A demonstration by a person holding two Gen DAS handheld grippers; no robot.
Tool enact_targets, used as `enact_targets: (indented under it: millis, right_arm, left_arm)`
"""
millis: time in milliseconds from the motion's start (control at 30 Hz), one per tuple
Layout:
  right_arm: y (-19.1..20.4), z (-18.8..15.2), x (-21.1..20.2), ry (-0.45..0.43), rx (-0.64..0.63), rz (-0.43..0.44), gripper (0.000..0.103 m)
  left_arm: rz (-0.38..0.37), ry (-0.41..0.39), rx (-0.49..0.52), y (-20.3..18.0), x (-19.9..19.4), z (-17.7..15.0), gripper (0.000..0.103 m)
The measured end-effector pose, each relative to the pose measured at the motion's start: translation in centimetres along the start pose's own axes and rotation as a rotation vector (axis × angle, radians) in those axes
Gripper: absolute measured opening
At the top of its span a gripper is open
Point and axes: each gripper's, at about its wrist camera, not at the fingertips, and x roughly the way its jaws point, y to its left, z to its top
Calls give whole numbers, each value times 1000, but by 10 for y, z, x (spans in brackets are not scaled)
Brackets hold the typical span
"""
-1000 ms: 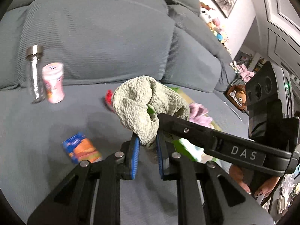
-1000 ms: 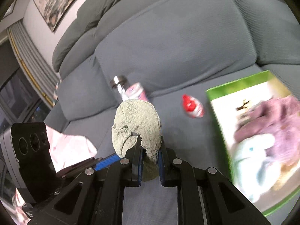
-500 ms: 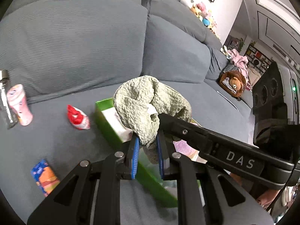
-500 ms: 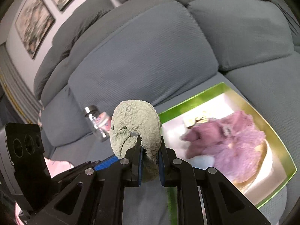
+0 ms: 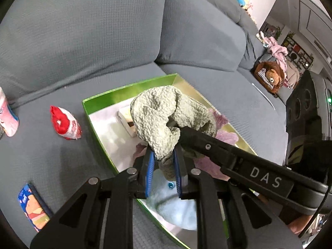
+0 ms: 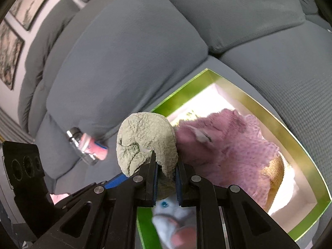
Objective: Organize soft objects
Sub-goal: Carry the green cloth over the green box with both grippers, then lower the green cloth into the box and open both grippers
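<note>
Both grippers grip one grey-green fuzzy cloth (image 5: pixel 166 116), also in the right wrist view (image 6: pixel 145 141). My left gripper (image 5: pixel 164 159) is shut on its lower end, and my right gripper (image 6: pixel 166 166) is shut on it from the other side. The cloth hangs above an open green box (image 5: pixel 97 103) on the grey sofa; the box also shows in the right wrist view (image 6: pixel 290 132). Inside lie a purple fuzzy item (image 6: pixel 228 145), a pale blue plush toy (image 6: pixel 172 213) and a small white box (image 5: pixel 126 118).
On the sofa seat left of the box lie a red-and-white pouch (image 5: pixel 64 124), a pink tube (image 5: pixel 8 116) beside a glass bottle (image 6: pixel 81 147), and a blue snack packet (image 5: pixel 33 207). A brown plush bear (image 5: pixel 269 78) sits at the sofa's far right.
Both grippers have carried the cloth to the right, from over the bare seat to over the green box. The box now fills the middle of both views. Both grips are unchanged.
</note>
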Motion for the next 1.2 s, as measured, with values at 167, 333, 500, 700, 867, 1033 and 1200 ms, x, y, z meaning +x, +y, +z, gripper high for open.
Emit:
enact_targets:
  millis: [167, 333, 500, 700, 867, 1033, 1200]
  right_arm:
    - [-7, 0, 13, 27, 14, -55, 17]
    - [-6, -4, 14, 31, 8, -122, 17]
    - [-8, -3, 14, 27, 15, -135, 17]
    - [1, -5, 4, -5, -10, -135, 17]
    - [14, -9, -15, -44, -33, -118, 21]
    - [31, -16, -36, -132, -84, -152, 73]
    - [52, -22, -51, -189, -148, -130, 81]
  left_arm:
    - [55, 43, -5, 3, 13, 0, 14]
    - [61, 71, -12, 5, 17, -2, 14]
    - [64, 69, -20, 5, 16, -4, 15]
    - [51, 56, -25, 8, 5, -5, 23]
    - [45, 14, -29, 12, -18, -7, 33]
    - [26, -21, -45, 21, -46, -10, 55]
    - [42, -85, -58, 34, -79, -17, 73]
